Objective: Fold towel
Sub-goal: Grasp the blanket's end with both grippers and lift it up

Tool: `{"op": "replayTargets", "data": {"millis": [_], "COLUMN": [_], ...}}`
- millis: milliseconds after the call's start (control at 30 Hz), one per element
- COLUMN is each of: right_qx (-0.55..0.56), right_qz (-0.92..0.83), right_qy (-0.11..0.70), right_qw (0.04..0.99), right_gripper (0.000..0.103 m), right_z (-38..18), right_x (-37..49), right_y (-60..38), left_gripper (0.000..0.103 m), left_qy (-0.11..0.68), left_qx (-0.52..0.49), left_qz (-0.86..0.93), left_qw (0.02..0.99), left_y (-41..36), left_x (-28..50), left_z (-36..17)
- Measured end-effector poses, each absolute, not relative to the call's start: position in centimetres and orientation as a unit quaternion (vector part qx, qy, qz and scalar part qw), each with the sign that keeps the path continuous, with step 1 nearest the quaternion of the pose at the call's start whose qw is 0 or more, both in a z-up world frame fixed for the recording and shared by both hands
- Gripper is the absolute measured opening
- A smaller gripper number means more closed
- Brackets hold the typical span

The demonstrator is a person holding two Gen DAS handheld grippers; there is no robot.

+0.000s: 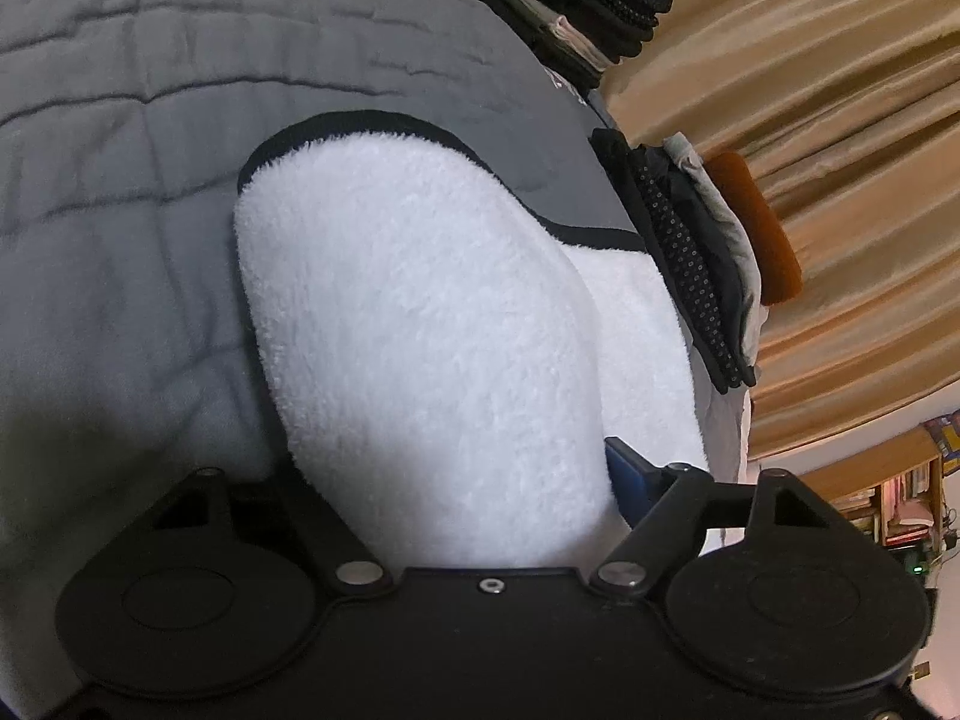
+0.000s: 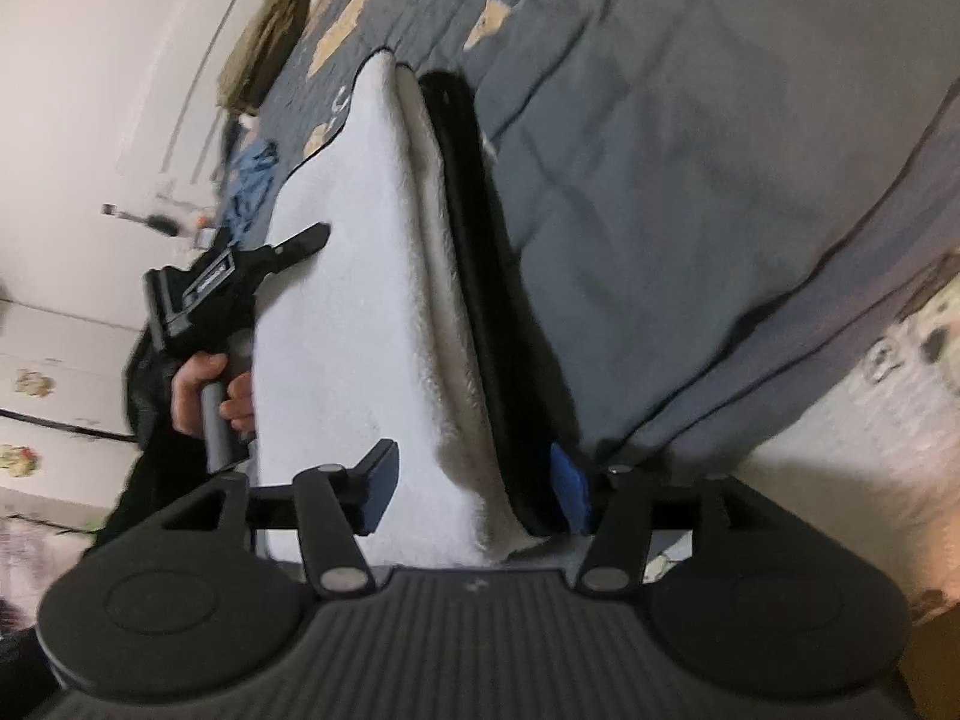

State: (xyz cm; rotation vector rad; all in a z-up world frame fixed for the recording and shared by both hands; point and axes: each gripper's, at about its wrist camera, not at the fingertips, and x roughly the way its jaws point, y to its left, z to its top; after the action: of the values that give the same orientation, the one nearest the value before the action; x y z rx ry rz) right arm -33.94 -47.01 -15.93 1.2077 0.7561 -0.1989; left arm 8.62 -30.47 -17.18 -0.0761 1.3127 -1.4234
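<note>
White fluffy towel with black trim (image 1: 420,312) lies folded on the grey quilted bedspread (image 1: 120,192), filling centre frame in both wrist views. Left gripper (image 1: 456,480): towel bulges between its jaws, only the right blue pad visible, grip cannot be told. Right gripper (image 2: 474,492): jaws spread around the towel's (image 2: 336,300) folded edge, pads beside it, not pinching. Folded dark clothes (image 1: 678,252) at right.
</note>
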Motion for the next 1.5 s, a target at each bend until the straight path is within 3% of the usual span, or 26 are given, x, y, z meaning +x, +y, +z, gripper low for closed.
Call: {"op": "replayTargets", "data": {"millis": [233, 400, 633, 733, 933, 1067, 1167, 1267, 1300, 1333, 1500], "right_qx": [0.556, 0.547, 0.581, 0.583, 0.550, 0.604, 0.573, 0.543, 0.540, 0.541, 0.548], "right_qz": [-0.039, -0.030, -0.003, 0.010, 0.058, 0.048, 0.036, 0.031, 0.028, 0.022, 0.003], "right_qy": [0.349, 0.378, 0.355, 0.354, 0.375, 0.337, 0.347, 0.352, 0.351, 0.351, 0.332], "right_qw": [0.754, 0.746, 0.733, 0.731, 0.744, 0.720, 0.741, 0.762, 0.765, 0.764, 0.768], "right_gripper": [0.072, 0.077, 0.081, 0.091, 0.095, 0.095, 0.094, 0.088, 0.067, 0.032, 0.028], "right_z": [-16.9, -18.6, -19.8, -19.3, -18.7, -20.4, -19.5, -18.7, -18.6, -18.6, -17.8], "right_x": [-31.9, -30.3, -31.1, -30.1, -27.1, -28.0, -27.7, -27.5, -27.6, -27.7, -27.6], "right_y": [-48.4, -48.8, -49.8, -49.3, -47.6, -48.7, -47.6, -46.6, -46.4, -46.5, -46.0], "left_gripper": [0.076, 0.076, 0.076, 0.077, 0.077, 0.077, 0.075, 0.067, 0.064, 0.059, 0.038], "left_qy": [0.561, 0.562, 0.566, 0.565, 0.563, 0.563, 0.559, 0.550, 0.547, 0.544, 0.516], "left_qx": [-0.034, -0.039, -0.039, -0.039, -0.040, -0.039, -0.034, -0.024, -0.024, -0.026, -0.023], "left_qz": [-0.606, -0.607, -0.607, -0.608, -0.608, -0.608, -0.609, -0.610, -0.608, -0.606, -0.607], "left_qw": [0.563, 0.561, 0.556, 0.556, 0.558, 0.559, 0.561, 0.570, 0.575, 0.579, 0.605], "left_y": [-30.7, -30.7, -30.9, -30.6, -30.4, -30.4, -30.3, -30.2, -30.1, -29.9, -29.2], "left_x": [8.8, 8.9, 9.0, 9.2, 9.0, 9.0, 9.0, 8.7, 8.6, 8.5, 7.1], "left_z": [-17.2, -17.4, -17.5, -17.4, -17.4, -17.2, -17.0, -16.5, -16.3, -16.2, -14.3]}}
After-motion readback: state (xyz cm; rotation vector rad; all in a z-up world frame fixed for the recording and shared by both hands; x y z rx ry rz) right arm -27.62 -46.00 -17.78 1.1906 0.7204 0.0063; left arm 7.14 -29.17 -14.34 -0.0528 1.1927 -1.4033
